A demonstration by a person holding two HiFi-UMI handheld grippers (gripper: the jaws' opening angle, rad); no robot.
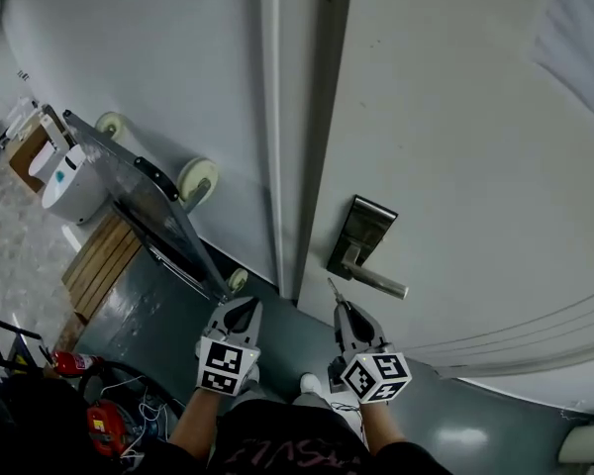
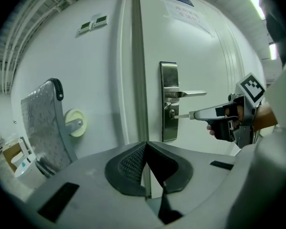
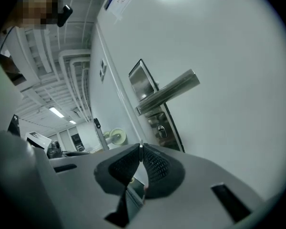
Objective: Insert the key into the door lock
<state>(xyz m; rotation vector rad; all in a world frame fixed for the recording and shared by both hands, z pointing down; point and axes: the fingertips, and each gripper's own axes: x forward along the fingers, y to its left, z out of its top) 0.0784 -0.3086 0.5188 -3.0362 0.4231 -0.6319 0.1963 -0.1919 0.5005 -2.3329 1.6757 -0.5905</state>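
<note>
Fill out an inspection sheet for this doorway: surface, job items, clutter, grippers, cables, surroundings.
Surface: grey floor, glossy.
Job's things: white door with a steel lock plate; lever handle level; keyhole below it; key held level, tip at the keyhole, contact unclear.
Clutter: trolley tipped up against the wall; wooden pallet; white container; red item, unclear.
Grippers: right gripper shut on the key; left gripper shut, nothing between its jaws, beside the right one.
Cables: loose wires on the floor.
Surroundings: paper notice on the door.
</note>
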